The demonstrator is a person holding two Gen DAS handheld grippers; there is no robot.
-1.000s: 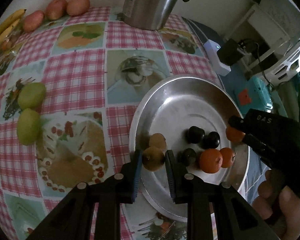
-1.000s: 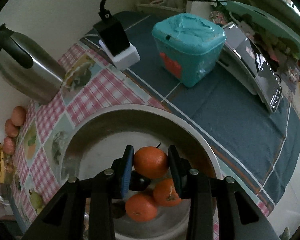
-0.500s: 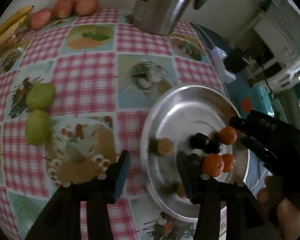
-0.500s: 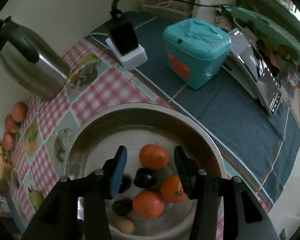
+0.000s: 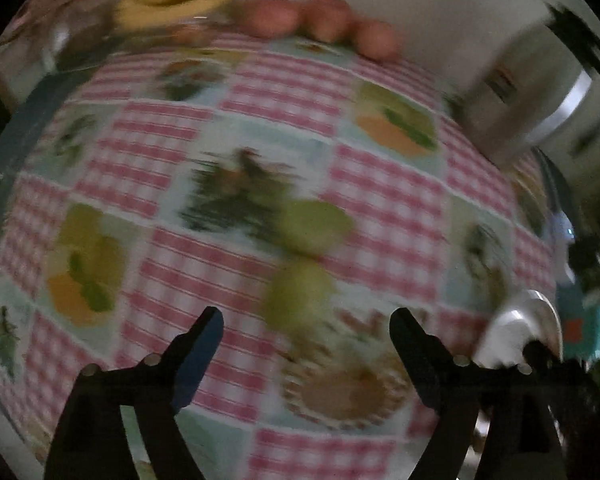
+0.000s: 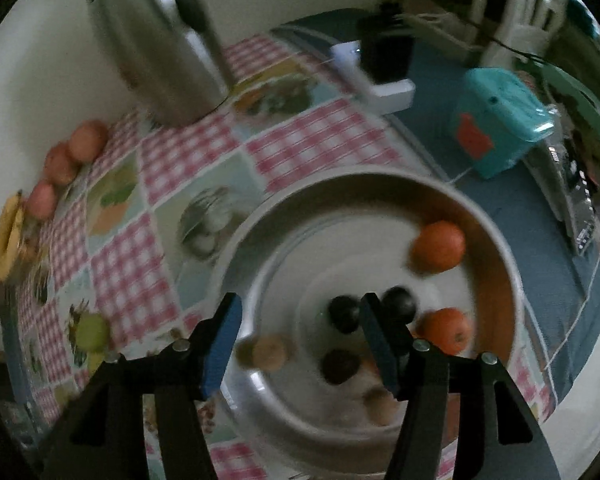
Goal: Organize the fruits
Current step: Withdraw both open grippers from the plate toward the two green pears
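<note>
Checked fruit-print tablecloth (image 5: 284, 92), wall behind. Left gripper (image 5: 306, 322) wide open, empty, over two green pears (image 5: 300, 300). Right gripper (image 6: 300, 320) open, empty, over steel bowl (image 6: 260, 220): two oranges (image 6: 438, 246), three dark plums (image 6: 343, 314).

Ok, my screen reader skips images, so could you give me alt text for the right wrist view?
The open right gripper hovers over a metal bowl holding oranges, dark plums and brownish fruits. Behind it, a steel kettle stands on the checkered tablecloth.

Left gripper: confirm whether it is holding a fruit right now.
No, the left gripper has its fingers spread with nothing between them, above the green pears.
</note>
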